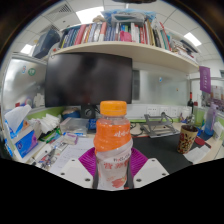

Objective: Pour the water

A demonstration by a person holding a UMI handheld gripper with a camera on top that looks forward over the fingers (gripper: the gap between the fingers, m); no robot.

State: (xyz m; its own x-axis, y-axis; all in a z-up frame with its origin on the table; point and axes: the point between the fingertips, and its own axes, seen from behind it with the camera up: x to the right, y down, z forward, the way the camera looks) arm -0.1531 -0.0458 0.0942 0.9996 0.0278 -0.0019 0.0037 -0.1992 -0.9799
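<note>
A clear plastic bottle [112,150] with an orange cap [113,108] and a white label with orange print stands upright between my fingers. My gripper [112,166] is shut on it, with the pink pads [88,160] pressing against both sides of its body. The bottle's base is hidden below the fingers. I see no cup or glass directly ahead of the bottle.
A cluttered desk lies beyond, with a dark monitor [88,80] and a bookshelf [110,38] above it. A patterned cup [188,137] stands to the right by a black mat [160,153]. Blue-and-white boxes [20,140] and papers lie on the left.
</note>
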